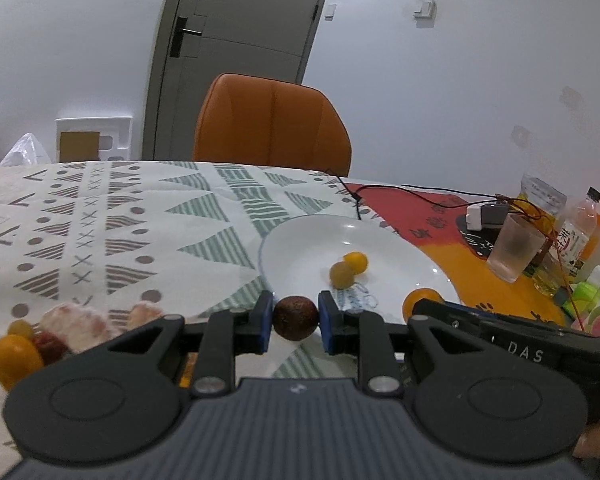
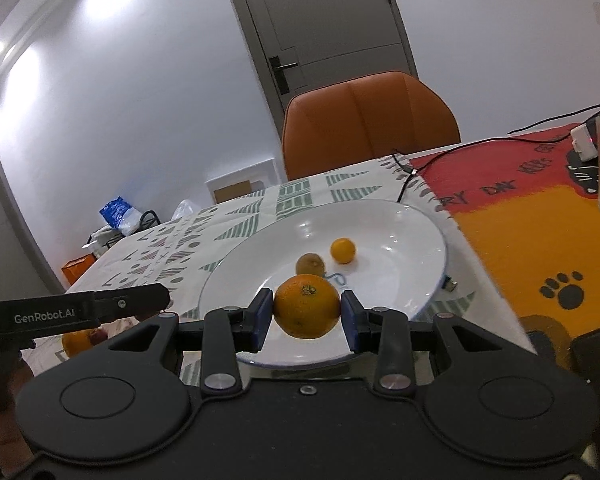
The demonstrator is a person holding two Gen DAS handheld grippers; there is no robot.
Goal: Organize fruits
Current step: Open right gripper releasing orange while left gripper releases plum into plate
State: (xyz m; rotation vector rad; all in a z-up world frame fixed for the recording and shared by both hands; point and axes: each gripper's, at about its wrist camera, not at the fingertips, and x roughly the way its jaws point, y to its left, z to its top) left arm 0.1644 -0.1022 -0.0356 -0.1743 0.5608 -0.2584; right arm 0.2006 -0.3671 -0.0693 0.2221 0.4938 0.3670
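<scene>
My left gripper [image 1: 296, 318] is shut on a small dark brown round fruit [image 1: 296, 317], held just before the near rim of the white plate [image 1: 300, 240]. My right gripper [image 2: 307, 307] is shut on an orange [image 2: 307, 306] above the near part of the white plate [image 2: 400, 240]. On the plate lie a small yellow fruit [image 2: 343, 250] and a small brownish-green fruit [image 2: 310, 265]; they also show in the left wrist view, the yellow one [image 1: 356, 262] and the brownish one [image 1: 342, 275]. The orange in the right gripper shows partly in the left wrist view [image 1: 418, 300].
Loose fruits lie at the left on the patterned tablecloth [image 1: 120, 216]: an orange one [image 1: 14, 358], a red one [image 1: 50, 346], pale pink pieces [image 1: 76, 326]. An orange chair [image 1: 272, 124] stands behind the table. A glass [image 1: 516, 246], bottles [image 1: 578, 232] and cables [image 1: 400, 192] crowd the right.
</scene>
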